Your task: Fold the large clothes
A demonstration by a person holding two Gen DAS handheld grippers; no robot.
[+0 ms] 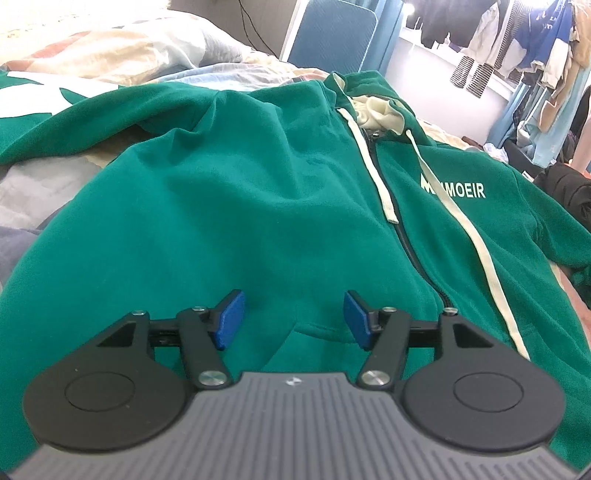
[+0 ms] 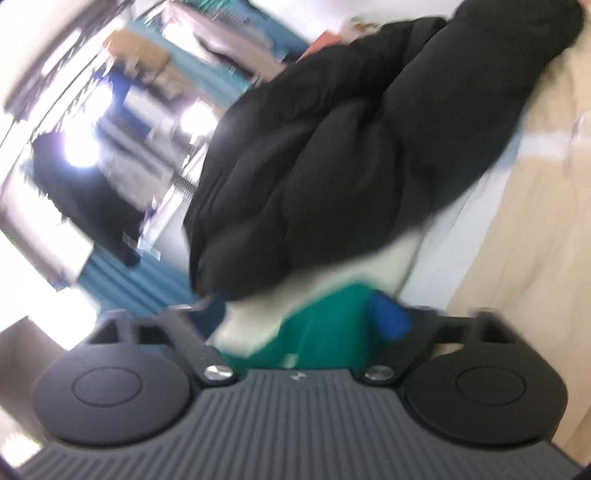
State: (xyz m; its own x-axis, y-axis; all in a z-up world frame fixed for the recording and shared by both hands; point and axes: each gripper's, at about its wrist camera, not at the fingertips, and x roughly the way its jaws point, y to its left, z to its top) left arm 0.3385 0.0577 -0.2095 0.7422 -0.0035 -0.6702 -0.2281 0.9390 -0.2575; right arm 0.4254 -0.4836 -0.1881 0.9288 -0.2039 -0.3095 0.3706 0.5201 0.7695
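Black puffer jacket, hanging clothes

Your left wrist view is sharp and evenly daylit, with soft shadows in the folds of the green hoodie; the window at far right blows out to white, and edges bow with fisheye curve. Your right wrist view is heavily motion-blurred, glare flaring far left, the black jacket smeared and detail-less.
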